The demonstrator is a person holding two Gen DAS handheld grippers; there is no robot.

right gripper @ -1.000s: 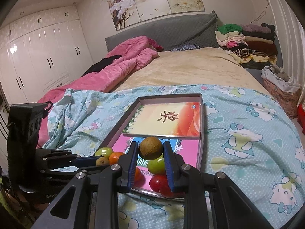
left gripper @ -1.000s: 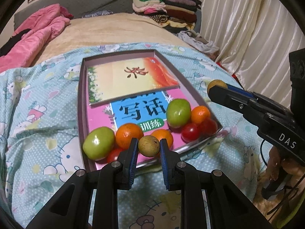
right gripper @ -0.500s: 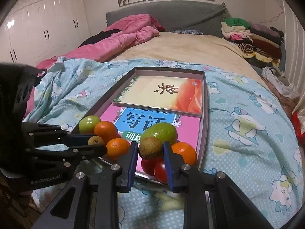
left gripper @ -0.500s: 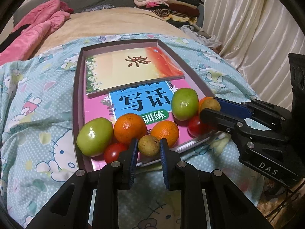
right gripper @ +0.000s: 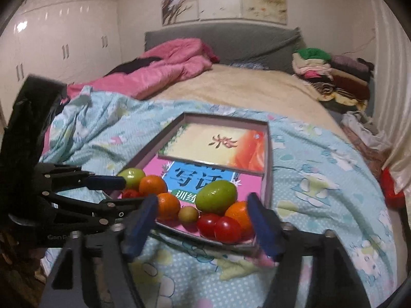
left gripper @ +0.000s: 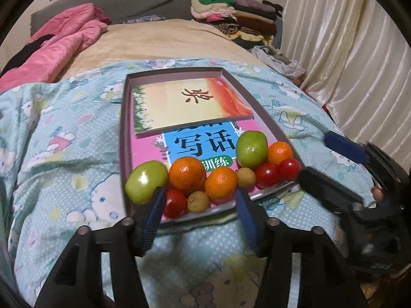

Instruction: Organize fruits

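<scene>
Both grippers, left gripper [left gripper: 200, 213] and right gripper [right gripper: 203, 220], hang spread and empty at the tray's [left gripper: 123, 133] near edge on the bed, fruits [left gripper: 221, 182] clustered inside. Placing seems finished; next, probably withdraw.

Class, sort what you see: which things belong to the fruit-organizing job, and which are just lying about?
Job: oranges, green fruits, cherry tomatoes, small brown fruits, tray, left claw, right claw.

Lying about: pink quilt, folded clothes, books.

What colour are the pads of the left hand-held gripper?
Blue pads, clearest in the left wrist view.
</scene>
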